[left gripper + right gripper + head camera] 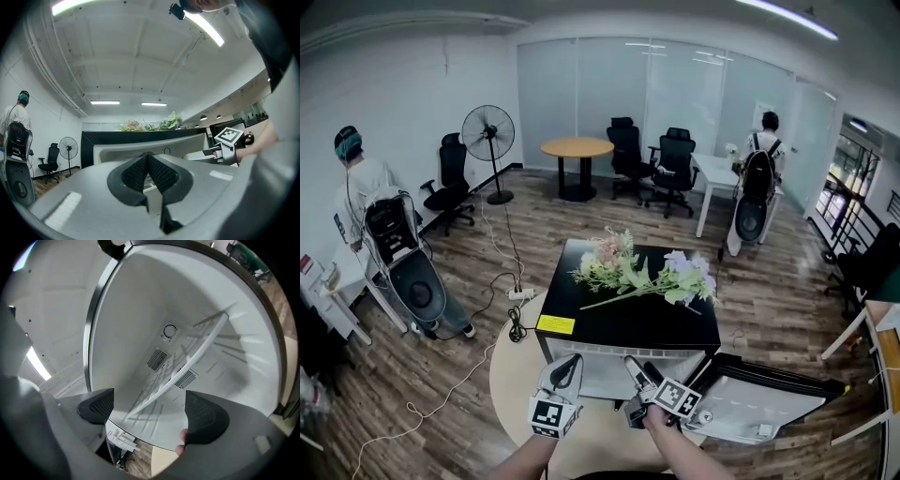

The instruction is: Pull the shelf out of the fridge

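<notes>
Right gripper view, right gripper (149,409): jaws stood wide apart, empty, aimed into the cavity, likely lining up on the shelf (185,363).
Left gripper (149,164): pads met on nothing, parked idle before the fridge (122,137).
Shelf: seated inside the fridge, untouched.
Door (759,408): swung right, giving access.
Flowers (642,272): lay on top.

The scene was lit brightly by ceiling strip lights (206,29), with glare recorded overhead. Edges were bent by fisheye distortion; the nearest foreground was blurred.
</notes>
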### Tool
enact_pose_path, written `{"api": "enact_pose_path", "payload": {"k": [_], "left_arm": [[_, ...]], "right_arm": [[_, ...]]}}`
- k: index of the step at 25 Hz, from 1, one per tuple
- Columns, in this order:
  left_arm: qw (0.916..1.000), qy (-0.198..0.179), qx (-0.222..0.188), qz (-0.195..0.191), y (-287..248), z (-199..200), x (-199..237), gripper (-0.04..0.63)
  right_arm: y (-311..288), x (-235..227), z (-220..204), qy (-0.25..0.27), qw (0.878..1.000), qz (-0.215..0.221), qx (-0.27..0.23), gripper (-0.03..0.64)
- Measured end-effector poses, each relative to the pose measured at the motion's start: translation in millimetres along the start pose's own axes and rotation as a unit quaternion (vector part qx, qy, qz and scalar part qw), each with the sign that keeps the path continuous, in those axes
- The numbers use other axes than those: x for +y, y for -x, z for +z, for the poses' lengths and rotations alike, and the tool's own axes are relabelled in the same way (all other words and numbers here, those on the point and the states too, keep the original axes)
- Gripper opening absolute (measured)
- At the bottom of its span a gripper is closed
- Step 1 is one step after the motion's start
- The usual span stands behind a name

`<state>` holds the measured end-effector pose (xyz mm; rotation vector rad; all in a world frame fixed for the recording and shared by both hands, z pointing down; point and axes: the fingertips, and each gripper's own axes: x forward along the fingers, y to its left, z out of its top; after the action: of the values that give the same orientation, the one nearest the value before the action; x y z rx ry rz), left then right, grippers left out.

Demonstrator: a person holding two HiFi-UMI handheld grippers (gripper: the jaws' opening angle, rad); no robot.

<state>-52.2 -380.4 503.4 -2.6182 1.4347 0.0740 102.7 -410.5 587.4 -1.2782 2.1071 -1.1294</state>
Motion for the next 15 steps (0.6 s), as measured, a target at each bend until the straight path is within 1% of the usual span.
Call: {"api": "enact_pose_path", "payload": {"k": [5, 8, 15], "left_arm": [[1.0000, 0.002, 0.003, -0.003, 2, -1, 2, 0.000], [0.9999, 0.005, 0.009, -0.013, 3, -5, 0, 0.000], [0.9997, 0.005, 0.012, -0.021, 7, -7, -1, 0.000]], "right_arm": [[-9, -4, -1, -0.052, 0.999, 0.001, -0.011, 0.452], [-12, -10, 3, -0.073, 0.997, -0.006, -0.023, 0.423], [-21, -21, 10, -0.118, 0.992, -0.012, -0.035, 0.390]]}}
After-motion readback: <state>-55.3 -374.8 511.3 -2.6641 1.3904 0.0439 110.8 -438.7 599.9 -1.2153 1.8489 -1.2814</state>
